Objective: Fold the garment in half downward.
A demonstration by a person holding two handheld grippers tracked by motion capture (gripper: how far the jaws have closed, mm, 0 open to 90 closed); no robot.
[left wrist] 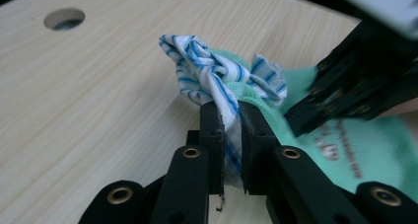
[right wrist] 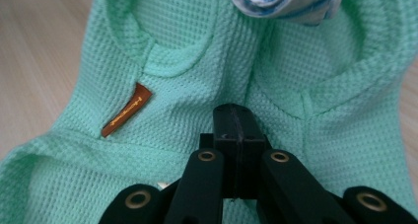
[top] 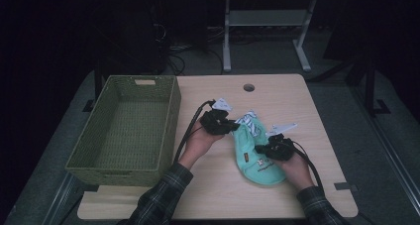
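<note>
Left gripper [left wrist: 230,135] pinches the striped cloth [left wrist: 212,73]; right gripper [right wrist: 235,130] jaws pressed together over the mint garment [right wrist: 207,61]. Soft, limp fabric, so best grabbed at a bunched fold.

The high view looks forward and down over the whole wooden table [top: 297,185] from the person's side. Each gripper view rides low behind its own jaws, very close to the mint-green garment [right wrist: 197,46], which both share with the high view.
</note>
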